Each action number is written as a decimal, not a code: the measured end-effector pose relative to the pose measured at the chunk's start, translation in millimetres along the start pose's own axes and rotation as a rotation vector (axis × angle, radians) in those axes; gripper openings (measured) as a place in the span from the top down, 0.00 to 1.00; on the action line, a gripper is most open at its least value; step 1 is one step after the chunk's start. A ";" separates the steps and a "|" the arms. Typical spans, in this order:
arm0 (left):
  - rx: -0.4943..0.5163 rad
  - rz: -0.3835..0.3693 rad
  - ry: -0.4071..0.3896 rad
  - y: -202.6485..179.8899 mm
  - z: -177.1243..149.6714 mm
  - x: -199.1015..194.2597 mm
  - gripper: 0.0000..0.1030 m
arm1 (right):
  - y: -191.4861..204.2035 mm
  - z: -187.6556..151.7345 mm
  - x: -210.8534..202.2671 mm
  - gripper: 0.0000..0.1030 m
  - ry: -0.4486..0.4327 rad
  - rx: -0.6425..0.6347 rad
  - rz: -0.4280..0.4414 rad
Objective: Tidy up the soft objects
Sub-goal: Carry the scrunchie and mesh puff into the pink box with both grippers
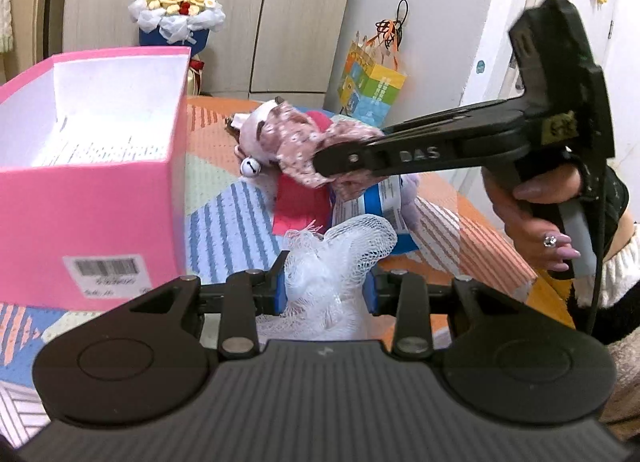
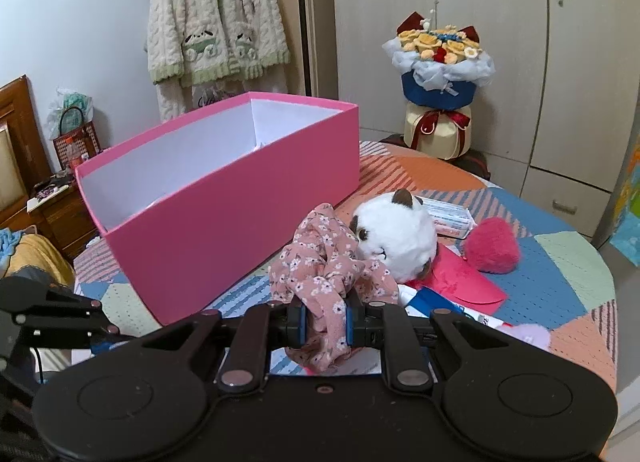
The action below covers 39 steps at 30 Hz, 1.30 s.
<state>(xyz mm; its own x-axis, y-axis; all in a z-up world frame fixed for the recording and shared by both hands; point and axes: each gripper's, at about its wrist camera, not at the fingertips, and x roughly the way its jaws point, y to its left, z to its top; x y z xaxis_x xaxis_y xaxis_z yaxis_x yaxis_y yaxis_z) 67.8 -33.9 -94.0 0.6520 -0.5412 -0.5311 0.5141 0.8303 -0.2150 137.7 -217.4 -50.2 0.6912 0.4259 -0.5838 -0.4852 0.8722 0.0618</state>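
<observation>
Right now we've got two soft things in hand at once. Our right claw (image 2: 325, 322) is clenched on the floral cloth (image 2: 328, 274), pads pinching one fold low down while most of the cloth bunches loose above and in front of the claw. Our left claw (image 1: 325, 290) is gripping the white mesh (image 1: 340, 258), a puffy net ball squeezed between the blue pads (image 1: 279, 294), w/ plenty of it spilling out top and bottom.

Both loads hang just beside the pink box (image 2: 224, 198), which stands open on the patchwork table (image 2: 560, 270); we judge that's where they go. We can't see its whole floor.

What could go wrong, imo:
- Cloth grip is on one fold only. A quick swing could let it slide out, or a trailing end could snag the box rim and drag the box sideways, since it looks light.
- The cloth sits touching the plush cat (image 2: 394, 238). Lifting might roll the cat toward the red heart (image 2: 492, 246) or tug the red card (image 2: 460, 286) under it.
- Mesh is springy and holey, so a pad could catch a strand and it won't drop cleanly on release.
- The two claws are close, right one crossing the left's view, so going for the box together risks a knock. Better one at a time.
</observation>
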 end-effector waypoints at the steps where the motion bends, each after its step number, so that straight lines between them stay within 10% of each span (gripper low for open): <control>1: -0.005 -0.006 0.008 2.9 -0.2 -3.1 0.67 | 1.9 -0.9 -2.4 0.80 -0.002 0.001 0.001; 18: -0.004 0.052 0.032 31.9 -0.8 -70.1 0.67 | 60.2 -32.5 -44.1 0.80 -0.046 0.050 0.064; 39: 0.096 0.151 -0.053 90.7 97.4 -97.1 0.66 | 93.1 58.6 -30.1 0.79 -0.144 -0.073 0.086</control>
<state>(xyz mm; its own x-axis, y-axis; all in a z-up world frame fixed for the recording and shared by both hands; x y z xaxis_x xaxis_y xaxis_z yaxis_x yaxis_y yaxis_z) 105.4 81.0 17.9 0.7528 -0.4200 -0.5068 0.4576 0.8874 -0.0557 103.1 -134.9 20.5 0.7126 0.5328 -0.4564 -0.5799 0.8135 0.0441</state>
